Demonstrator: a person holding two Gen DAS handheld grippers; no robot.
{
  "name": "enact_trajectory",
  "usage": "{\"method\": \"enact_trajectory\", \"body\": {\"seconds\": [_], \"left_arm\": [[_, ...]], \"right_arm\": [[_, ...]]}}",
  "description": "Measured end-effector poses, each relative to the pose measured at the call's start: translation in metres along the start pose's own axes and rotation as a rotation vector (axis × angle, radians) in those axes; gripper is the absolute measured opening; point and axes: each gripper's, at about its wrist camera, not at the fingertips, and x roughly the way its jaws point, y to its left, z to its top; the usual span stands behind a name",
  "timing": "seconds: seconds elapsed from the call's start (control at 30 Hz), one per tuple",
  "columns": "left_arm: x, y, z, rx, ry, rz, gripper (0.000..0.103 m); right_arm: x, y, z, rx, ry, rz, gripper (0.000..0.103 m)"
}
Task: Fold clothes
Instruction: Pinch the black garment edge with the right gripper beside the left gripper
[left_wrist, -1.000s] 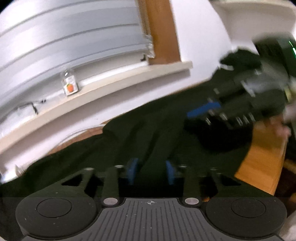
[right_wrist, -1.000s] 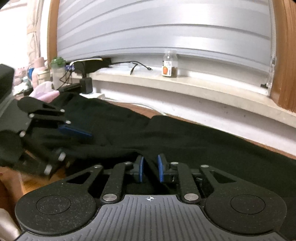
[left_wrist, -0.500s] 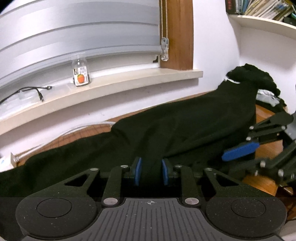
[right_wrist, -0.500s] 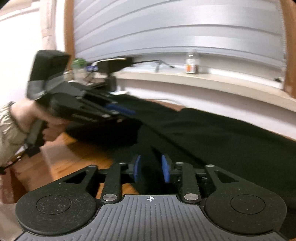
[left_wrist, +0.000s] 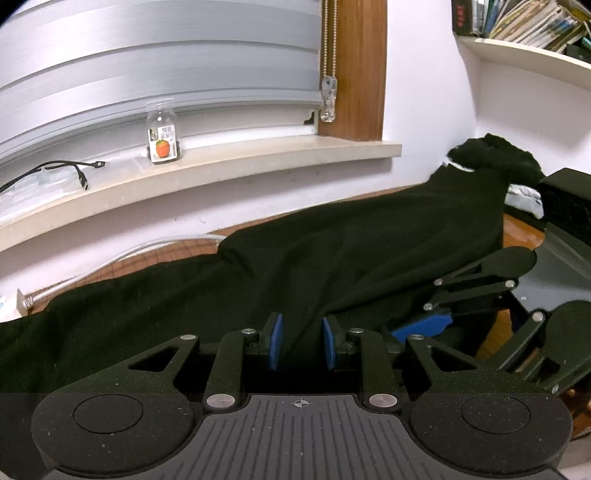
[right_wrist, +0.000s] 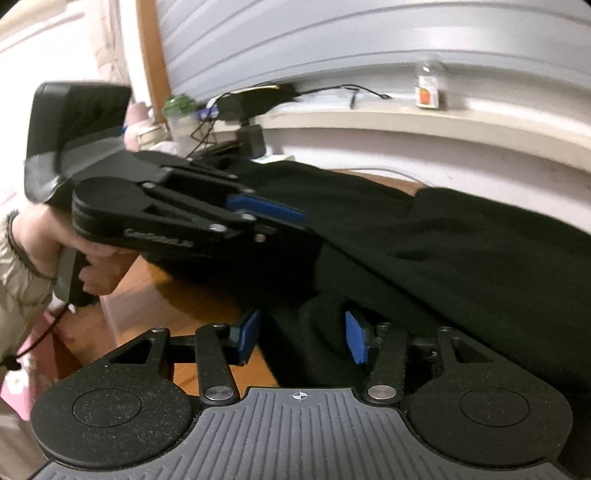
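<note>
A black garment lies stretched along a wooden table below a window sill; it also shows in the right wrist view. My left gripper has its blue pads pinched on a fold of the garment's near edge. My right gripper stands with its blue pads wide apart, a bunch of the black cloth lying loose between them. The right gripper's fingers show at the right of the left wrist view, close beside my left. The left gripper shows in the right wrist view, held in a hand.
The wooden table is bare at the garment's near left. On the window sill stand a small jar and cables. A charger and bottles crowd the far left. A bookshelf hangs at upper right.
My right gripper has opened, its pads spreading off the cloth. The two grippers have drawn close together. My left gripper stays pinched on the garment's edge.
</note>
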Motion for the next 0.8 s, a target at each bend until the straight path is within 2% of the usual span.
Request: {"method": "enact_trajectory", "body": {"seconds": [0.1, 0.17, 0.3, 0.67, 0.73, 0.8], "left_arm": [[0.000, -0.001, 0.000, 0.003, -0.001, 0.001, 0.026], [0.001, -0.001, 0.000, 0.001, -0.003, 0.004, 0.026], [0.000, 0.001, -0.002, -0.005, 0.000, 0.005, 0.026], [0.002, 0.002, -0.004, -0.014, 0.004, 0.006, 0.026], [0.000, 0.002, -0.004, -0.013, 0.002, 0.005, 0.026], [-0.001, 0.001, -0.004, -0.015, -0.001, 0.004, 0.026]], "right_arm": [[0.004, 0.002, 0.001, -0.026, 0.003, -0.035, 0.048], [0.003, 0.004, 0.003, -0.039, -0.014, -0.084, 0.048], [-0.010, 0.014, 0.004, -0.067, -0.047, -0.120, 0.048], [-0.011, 0.032, -0.003, -0.121, -0.031, -0.119, 0.043], [-0.004, 0.027, -0.002, -0.100, -0.019, -0.118, 0.043], [0.005, 0.021, -0.001, -0.069, -0.006, -0.112, 0.037]]}}
